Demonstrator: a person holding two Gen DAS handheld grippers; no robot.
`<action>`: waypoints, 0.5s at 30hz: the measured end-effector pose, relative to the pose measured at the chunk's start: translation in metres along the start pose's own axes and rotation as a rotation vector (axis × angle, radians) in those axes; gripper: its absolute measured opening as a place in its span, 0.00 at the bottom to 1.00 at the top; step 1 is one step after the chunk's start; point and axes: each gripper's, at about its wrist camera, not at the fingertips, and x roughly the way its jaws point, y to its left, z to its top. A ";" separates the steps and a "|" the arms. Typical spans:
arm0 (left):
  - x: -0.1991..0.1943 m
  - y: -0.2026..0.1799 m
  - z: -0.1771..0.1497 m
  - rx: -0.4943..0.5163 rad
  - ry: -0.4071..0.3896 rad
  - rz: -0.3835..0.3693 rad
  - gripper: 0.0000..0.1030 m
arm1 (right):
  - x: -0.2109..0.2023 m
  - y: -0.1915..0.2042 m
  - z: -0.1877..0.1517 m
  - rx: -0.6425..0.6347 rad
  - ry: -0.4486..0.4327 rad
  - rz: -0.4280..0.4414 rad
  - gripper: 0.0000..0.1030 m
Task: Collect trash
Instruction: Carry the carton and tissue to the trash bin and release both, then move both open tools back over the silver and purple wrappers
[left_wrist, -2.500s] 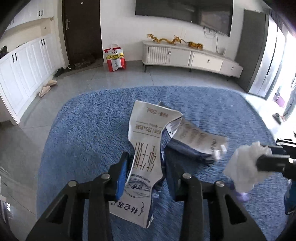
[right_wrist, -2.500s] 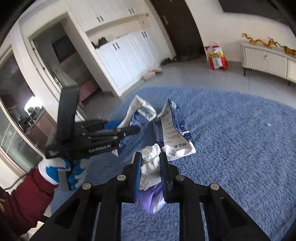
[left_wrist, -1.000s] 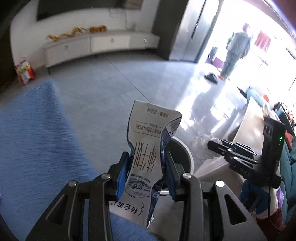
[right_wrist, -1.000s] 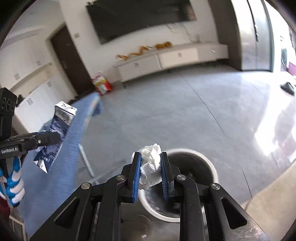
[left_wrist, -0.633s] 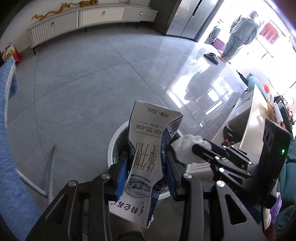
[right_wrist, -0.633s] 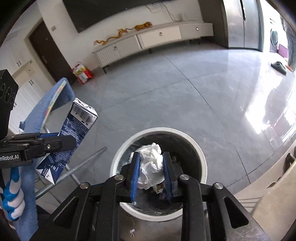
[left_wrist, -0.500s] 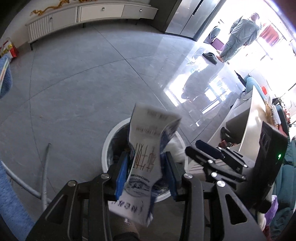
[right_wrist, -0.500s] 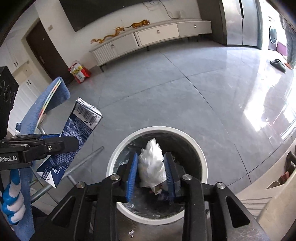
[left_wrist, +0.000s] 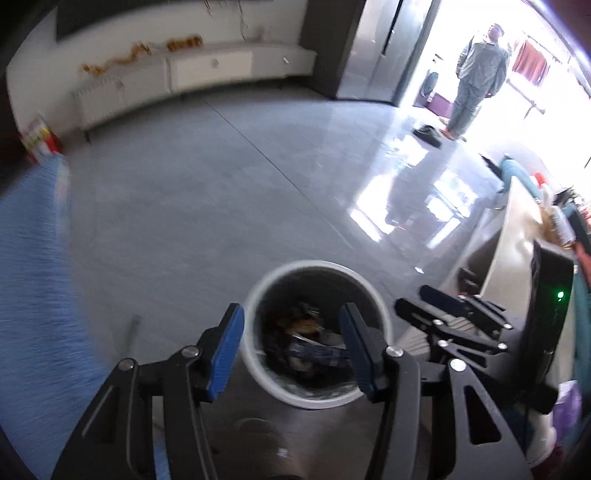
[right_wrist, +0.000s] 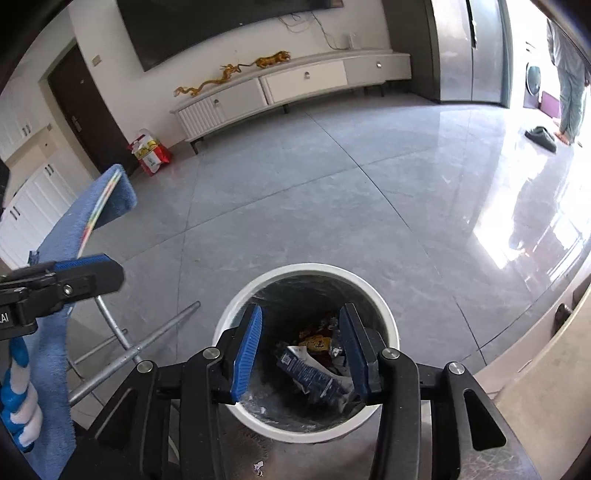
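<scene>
A white round trash bin (right_wrist: 236, 321) stands on the grey floor below both grippers; it also shows in the left wrist view (left_wrist: 255, 314). The blue milk carton (right_wrist: 310, 376) lies inside it among other trash, and shows in the left wrist view (left_wrist: 317, 352) too. My right gripper (right_wrist: 301, 345) is open and empty above the bin. My left gripper (left_wrist: 291, 350) is open and empty above the bin's left side. The right gripper (left_wrist: 447, 314) appears at the right of the left wrist view, and one left gripper finger (right_wrist: 85, 273) at the left of the right wrist view.
A blue-covered table edge (right_wrist: 92, 206) with metal legs (right_wrist: 136, 350) stands left of the bin. A beige counter (right_wrist: 546, 369) is at the right. A white TV cabinet (right_wrist: 295, 85) lines the far wall. A person (left_wrist: 476, 74) stands in the bright doorway.
Both grippers have opened. The milk carton dropped from the left gripper and the crumpled tissue from the right gripper into the bin. The left wrist view has swung and is blurred.
</scene>
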 end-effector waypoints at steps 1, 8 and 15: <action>-0.015 0.003 -0.004 0.007 -0.033 0.032 0.50 | -0.005 0.007 0.000 -0.009 -0.007 0.006 0.42; -0.098 0.037 -0.039 -0.001 -0.175 0.250 0.51 | -0.041 0.075 -0.002 -0.053 -0.070 0.125 0.42; -0.172 0.093 -0.084 -0.107 -0.262 0.433 0.52 | -0.067 0.165 -0.011 -0.194 -0.093 0.240 0.43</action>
